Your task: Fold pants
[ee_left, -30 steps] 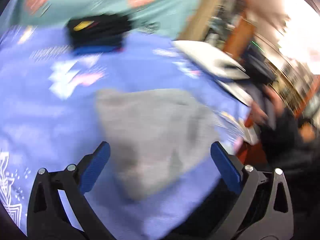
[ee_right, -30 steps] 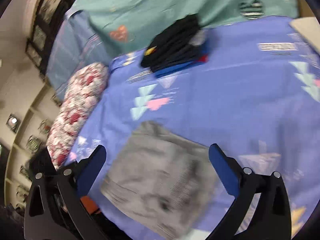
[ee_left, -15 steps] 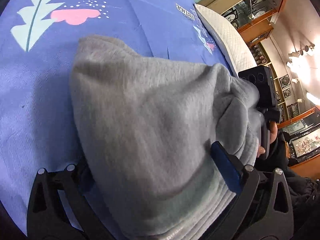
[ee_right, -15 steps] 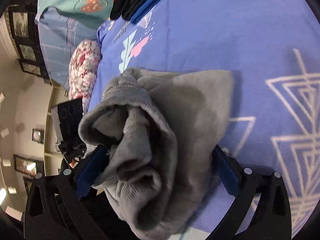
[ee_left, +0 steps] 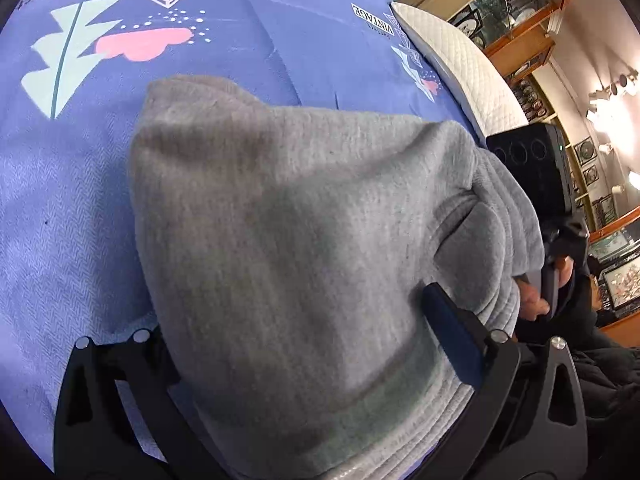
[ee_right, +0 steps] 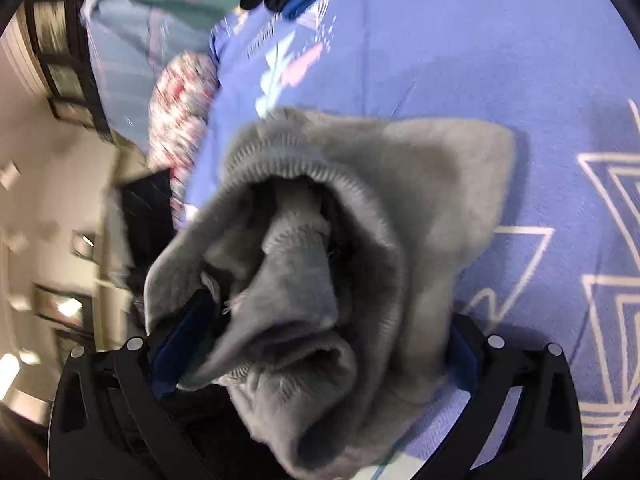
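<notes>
The grey pants (ee_left: 304,248), folded into a thick bundle near the front edge of the blue bedspread (ee_left: 72,208), are straddled by the spread fingers of the left gripper (ee_left: 304,344) and of the right gripper (ee_right: 316,348).

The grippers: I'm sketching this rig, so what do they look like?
Both the left gripper and the right gripper have matte black angular finger frames with triangular cut-outs, round silver bolt heads at the joints, and blue pads inside. No cables or markings show.
</notes>
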Demonstrator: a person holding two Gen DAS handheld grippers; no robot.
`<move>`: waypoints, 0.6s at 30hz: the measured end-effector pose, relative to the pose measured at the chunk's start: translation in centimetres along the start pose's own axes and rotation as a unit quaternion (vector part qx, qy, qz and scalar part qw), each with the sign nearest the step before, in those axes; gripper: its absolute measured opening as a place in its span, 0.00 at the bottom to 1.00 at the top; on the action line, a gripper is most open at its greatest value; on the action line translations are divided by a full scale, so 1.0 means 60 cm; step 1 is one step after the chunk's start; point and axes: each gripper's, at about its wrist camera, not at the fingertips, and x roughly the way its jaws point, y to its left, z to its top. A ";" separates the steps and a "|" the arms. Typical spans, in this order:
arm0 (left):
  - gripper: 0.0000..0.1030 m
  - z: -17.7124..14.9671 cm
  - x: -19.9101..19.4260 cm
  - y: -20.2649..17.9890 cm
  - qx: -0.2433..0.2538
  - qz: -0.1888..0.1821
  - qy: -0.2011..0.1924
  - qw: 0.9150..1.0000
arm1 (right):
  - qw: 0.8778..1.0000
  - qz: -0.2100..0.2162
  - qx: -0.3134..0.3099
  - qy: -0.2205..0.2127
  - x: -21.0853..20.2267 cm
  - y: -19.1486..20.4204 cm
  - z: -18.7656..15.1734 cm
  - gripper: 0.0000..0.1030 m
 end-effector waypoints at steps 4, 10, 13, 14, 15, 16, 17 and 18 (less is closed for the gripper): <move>0.94 -0.015 -0.015 0.005 -0.017 -0.013 -0.035 0.999 | 0.998 -0.055 -0.034 -0.023 -0.001 0.015 -0.013 0.69; 0.87 -0.026 -0.063 -0.059 0.034 -0.025 -0.093 0.995 | 0.991 -0.034 -0.098 -0.089 -0.046 0.063 -0.059 0.58; 0.87 -0.005 -0.082 -0.080 0.035 -0.037 -0.114 0.992 | 0.986 -0.025 -0.117 -0.116 -0.076 0.084 -0.063 0.58; 0.87 0.000 -0.092 -0.081 0.034 -0.042 -0.121 0.991 | 0.984 -0.022 -0.124 -0.127 -0.088 0.094 -0.058 0.58; 0.87 0.006 -0.102 -0.084 0.035 -0.045 -0.128 0.990 | 0.983 -0.019 -0.128 -0.134 -0.099 0.102 -0.048 0.58; 0.87 0.024 -0.108 -0.092 0.036 -0.046 -0.138 0.989 | 0.981 -0.016 -0.131 -0.139 -0.106 0.107 -0.037 0.58; 0.87 0.048 -0.114 -0.099 0.038 -0.043 -0.148 0.987 | 0.980 -0.015 -0.135 -0.145 -0.113 0.115 -0.022 0.58; 0.87 0.061 -0.122 -0.101 0.039 -0.041 -0.153 0.987 | 0.979 -0.015 -0.139 -0.150 -0.119 0.125 -0.004 0.58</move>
